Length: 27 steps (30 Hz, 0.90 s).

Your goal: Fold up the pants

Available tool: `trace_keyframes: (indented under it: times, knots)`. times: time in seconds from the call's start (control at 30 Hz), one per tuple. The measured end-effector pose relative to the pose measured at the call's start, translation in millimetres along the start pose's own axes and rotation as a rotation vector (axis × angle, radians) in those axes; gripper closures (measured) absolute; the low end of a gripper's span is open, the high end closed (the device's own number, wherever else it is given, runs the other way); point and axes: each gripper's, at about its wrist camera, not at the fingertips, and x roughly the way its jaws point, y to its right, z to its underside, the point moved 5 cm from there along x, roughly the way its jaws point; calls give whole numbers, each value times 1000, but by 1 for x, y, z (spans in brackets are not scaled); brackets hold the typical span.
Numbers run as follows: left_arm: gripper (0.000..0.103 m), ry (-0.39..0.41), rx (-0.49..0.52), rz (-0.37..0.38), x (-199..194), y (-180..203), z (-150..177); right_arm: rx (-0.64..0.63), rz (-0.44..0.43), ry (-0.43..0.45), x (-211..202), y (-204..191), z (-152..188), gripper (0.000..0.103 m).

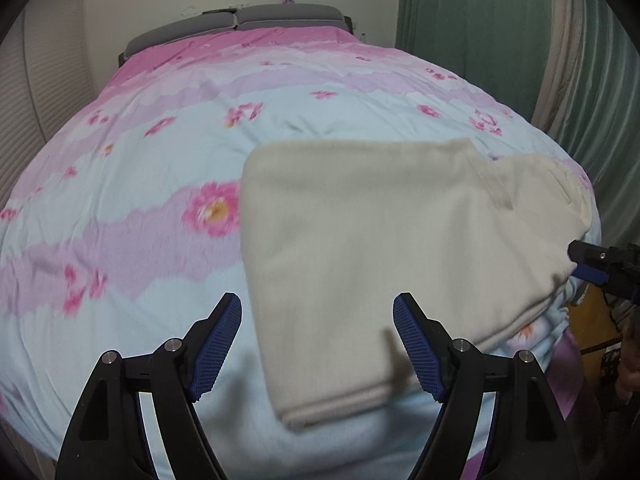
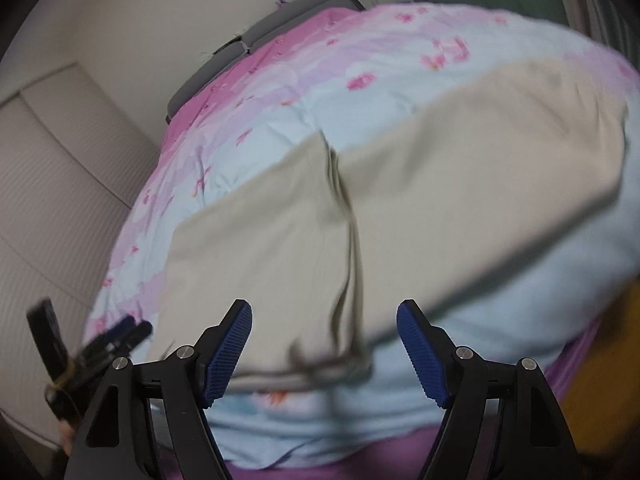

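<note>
Lying folded on one floral bedspread (image 1: 120, 184): one cream pants (image 1: 360, 240); left tongs (image 1: 318, 344), right tongs (image 2: 324, 350) both spread, empty.

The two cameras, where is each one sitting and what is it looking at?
Left wrist view: sits on the left gripper, looking along the bed toward the gray headboard; its own open fingers show, with the right gripper at the right edge.
Right wrist view: sits on the right gripper, tilted, looking over the bed's near edge; its own open fingers show, with the left gripper at the lower left.
Both see the beige pants on the flowered bedspread.
</note>
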Motion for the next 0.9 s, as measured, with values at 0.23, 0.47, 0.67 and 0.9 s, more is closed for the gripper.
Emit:
trace_keyframes:
  times: [0.23,0.47,0.67,0.9]
  knots:
    - [25,0,-69,-16,12,-11,18,108,-14,-75,33,7,21,58]
    - [25,34,-47,0,2,-2,11,13,-31,27,12,-8,7,79]
    - [25,42,-37,11,-6,4,-3,70,-8,-78,38,12,24,78]
    - [25,55,54,65,1,38,-46,96,24,14,4,25,6,56]
